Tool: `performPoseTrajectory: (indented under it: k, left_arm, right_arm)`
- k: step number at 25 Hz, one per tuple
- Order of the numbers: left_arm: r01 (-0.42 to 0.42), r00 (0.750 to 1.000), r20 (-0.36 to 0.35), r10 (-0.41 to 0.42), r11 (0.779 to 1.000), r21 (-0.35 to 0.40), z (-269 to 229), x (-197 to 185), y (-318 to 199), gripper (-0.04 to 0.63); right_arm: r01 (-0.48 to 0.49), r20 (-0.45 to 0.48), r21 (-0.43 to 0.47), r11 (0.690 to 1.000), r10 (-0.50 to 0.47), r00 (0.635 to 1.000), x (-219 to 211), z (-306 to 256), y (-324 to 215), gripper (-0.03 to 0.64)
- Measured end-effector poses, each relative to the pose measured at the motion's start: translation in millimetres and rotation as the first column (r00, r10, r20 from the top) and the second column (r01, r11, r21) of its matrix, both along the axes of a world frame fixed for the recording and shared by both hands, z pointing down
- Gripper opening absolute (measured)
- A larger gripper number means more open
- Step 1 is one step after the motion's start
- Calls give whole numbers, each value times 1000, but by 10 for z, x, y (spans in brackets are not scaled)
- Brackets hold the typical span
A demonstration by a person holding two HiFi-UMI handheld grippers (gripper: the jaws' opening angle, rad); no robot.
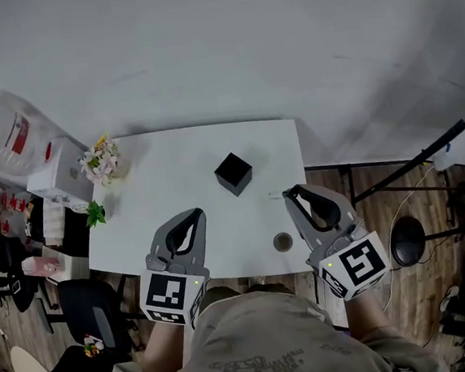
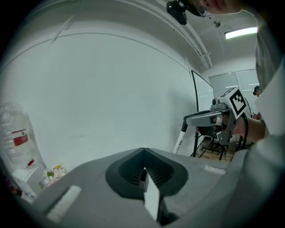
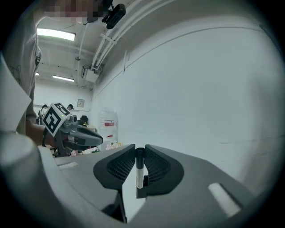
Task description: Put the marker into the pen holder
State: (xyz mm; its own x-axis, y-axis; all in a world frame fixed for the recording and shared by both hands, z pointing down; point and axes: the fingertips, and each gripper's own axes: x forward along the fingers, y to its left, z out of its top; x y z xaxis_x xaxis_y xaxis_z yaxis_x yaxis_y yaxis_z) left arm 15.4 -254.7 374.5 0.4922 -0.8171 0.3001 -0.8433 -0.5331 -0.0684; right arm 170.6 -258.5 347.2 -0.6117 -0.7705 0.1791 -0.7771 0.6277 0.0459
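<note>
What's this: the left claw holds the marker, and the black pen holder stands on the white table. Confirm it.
Wrong claw: the right claw holds the marker, as the right gripper view shows. The black pen holder does stand on the white table.

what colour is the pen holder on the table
Black. The pen holder shows best in the head view.

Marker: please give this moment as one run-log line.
right gripper: jaws shut on black-capped white marker | left gripper: jaws shut, empty | black cube pen holder: on white table, marker not in
</note>
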Motion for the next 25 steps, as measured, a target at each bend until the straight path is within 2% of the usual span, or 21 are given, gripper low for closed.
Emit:
performPoseTrajectory:
  k: [7,12,25]
  left_arm:
    - [36,999,32,-36,999,5,-2,-67,-98,0]
    - [31,998,49,-31,999,10,-49,-105,-136,0]
    - [-54,997,48,53,998,21,-219,-292,-245,0]
  right_arm:
    - [53,14,-6,999,-53,998,-104,38,-152,97]
    - [74,7,-14,997,-74,997,-176,27,-191,97]
    - [-6,-16,-21,1000,5,1000,-330,-98,-206,97]
